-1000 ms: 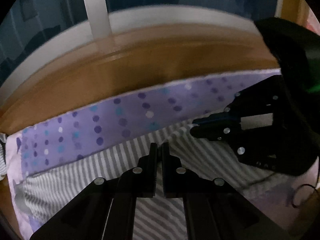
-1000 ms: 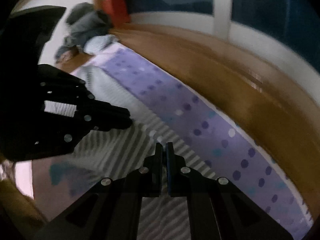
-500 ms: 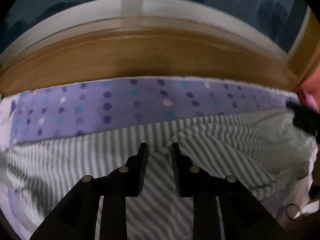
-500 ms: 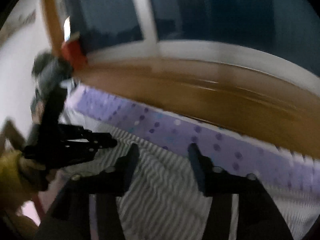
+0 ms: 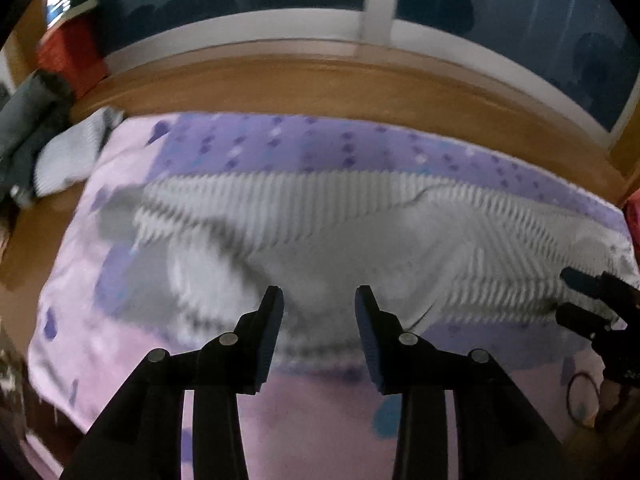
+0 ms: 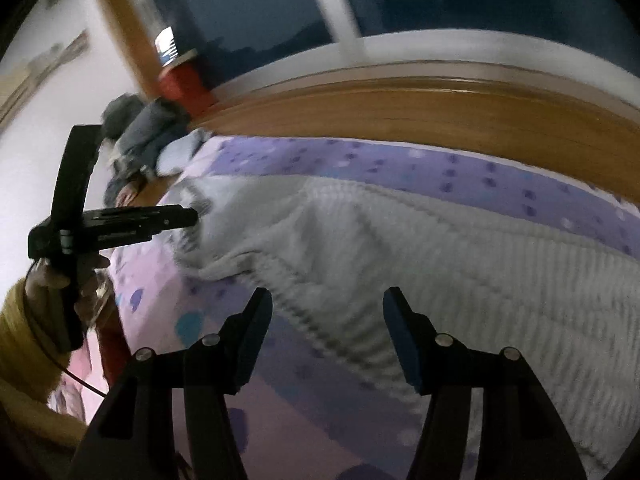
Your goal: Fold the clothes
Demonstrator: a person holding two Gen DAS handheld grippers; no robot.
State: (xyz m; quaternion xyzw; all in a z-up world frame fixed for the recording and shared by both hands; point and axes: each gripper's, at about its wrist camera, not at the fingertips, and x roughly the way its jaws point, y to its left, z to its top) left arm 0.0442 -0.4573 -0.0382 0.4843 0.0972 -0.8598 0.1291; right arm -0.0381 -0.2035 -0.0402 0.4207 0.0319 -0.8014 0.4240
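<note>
Striped grey-and-white garment [image 5: 360, 232] spread wide across the purple dotted mat [image 5: 320, 148] on the wooden surface [image 5: 320, 88], with a diagonal crease and some rumpling toward its left end; too blurred to tell which edge is hem and which is sleeve. Left gripper [image 5: 319, 304] held above the near edge of the cloth, jaws apart, nothing between them; right gripper [image 6: 327, 308] likewise wide apart and empty over the right part of the garment. Hard to judge from this alone whether a fold sits finished here or a fresh one is due; fits either. For a tidy fold: pinch only a single layer at matching points along one edge; keep both tools level and moving together so the stripes stay parallel; lay the cloth down flat rather than dropping it; smooth the rumpled left end; keep clear of the heaped clothes [image 5: 36, 120] at the far left.
</note>
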